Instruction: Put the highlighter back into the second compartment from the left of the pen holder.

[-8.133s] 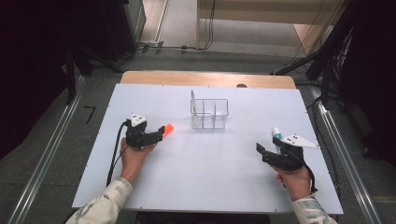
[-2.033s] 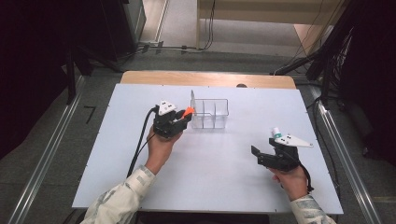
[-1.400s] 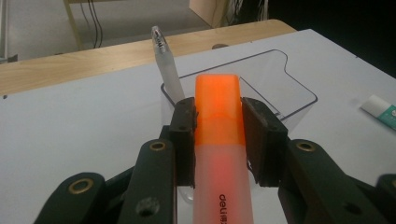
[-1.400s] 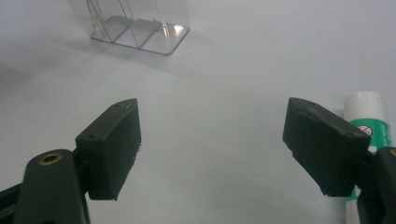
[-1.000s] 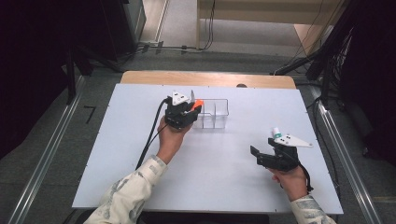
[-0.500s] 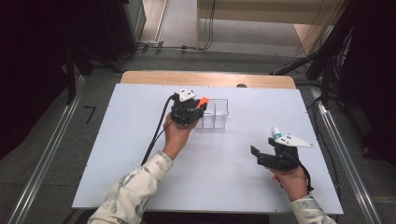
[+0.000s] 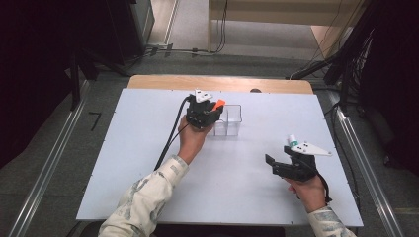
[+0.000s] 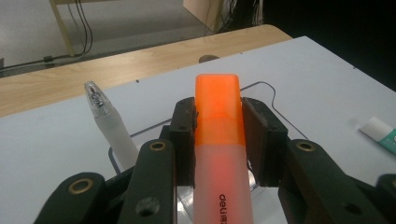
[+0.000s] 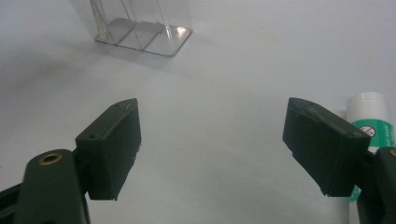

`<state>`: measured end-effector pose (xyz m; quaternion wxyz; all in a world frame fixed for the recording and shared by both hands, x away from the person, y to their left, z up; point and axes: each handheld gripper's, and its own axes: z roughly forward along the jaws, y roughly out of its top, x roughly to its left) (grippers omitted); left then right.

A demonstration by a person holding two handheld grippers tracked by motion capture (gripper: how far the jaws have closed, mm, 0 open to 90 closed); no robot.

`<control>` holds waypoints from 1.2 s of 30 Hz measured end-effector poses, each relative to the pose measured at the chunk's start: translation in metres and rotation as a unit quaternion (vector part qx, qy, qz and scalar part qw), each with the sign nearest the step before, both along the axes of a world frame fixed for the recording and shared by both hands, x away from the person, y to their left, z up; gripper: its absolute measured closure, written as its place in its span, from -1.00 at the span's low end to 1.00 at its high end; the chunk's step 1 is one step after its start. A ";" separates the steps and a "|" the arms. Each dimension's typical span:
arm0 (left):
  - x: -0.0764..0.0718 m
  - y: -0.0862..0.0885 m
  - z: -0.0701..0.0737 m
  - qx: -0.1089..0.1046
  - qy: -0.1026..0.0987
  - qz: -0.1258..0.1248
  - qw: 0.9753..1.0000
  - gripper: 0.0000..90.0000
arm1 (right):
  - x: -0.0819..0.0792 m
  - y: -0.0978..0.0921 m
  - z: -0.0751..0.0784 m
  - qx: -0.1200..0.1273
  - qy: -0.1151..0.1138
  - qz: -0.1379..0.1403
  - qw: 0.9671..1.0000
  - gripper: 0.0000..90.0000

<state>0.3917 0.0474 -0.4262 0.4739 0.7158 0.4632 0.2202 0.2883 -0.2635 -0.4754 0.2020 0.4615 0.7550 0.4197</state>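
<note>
My left gripper [image 7: 211, 111] is shut on an orange highlighter [image 7: 219, 103], its cap pointing up and forward, at the left end of a clear divided container [image 7: 230, 121]. In the left gripper view the highlighter [image 8: 217, 140] sits clamped between the jaws just above the container's rim [image 8: 273, 100]. A white frosted pen [image 8: 108, 125] stands in the container. My right gripper [image 7: 278, 155] rests low at the right of the table, open and holding nothing. Beside the right gripper [image 9: 212, 149] lies a white and green glue stick [image 9: 369, 114].
The white table top [image 7: 123, 163] has a wooden strip [image 7: 163, 82] along its far edge. A black cable [image 7: 168, 140] trails from the left gripper along the person's forearm. The glue stick [image 7: 292, 140] lies just beyond the right gripper.
The left gripper has carried the orange highlighter from the table's left to the right and away, up to the clear container. The right gripper has barely moved.
</note>
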 end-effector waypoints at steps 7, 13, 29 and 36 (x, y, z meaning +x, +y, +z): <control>0.006 -0.006 0.002 -0.001 0.001 0.000 1.000 0.50 | 0.000 -0.001 0.000 0.001 0.000 0.000 1.000 -0.60; 0.011 -0.011 0.004 0.001 0.002 -0.002 1.000 0.50 | 0.000 -0.001 0.000 0.002 0.000 -0.001 1.000 -0.60; 0.030 -0.022 0.013 0.002 0.003 0.002 1.000 0.50 | 0.000 -0.002 0.001 0.004 0.000 -0.002 1.000 -0.60; 0.038 -0.027 0.014 -0.001 0.003 0.004 1.000 0.50 | 0.000 -0.003 0.000 0.004 0.000 -0.002 1.000 -0.60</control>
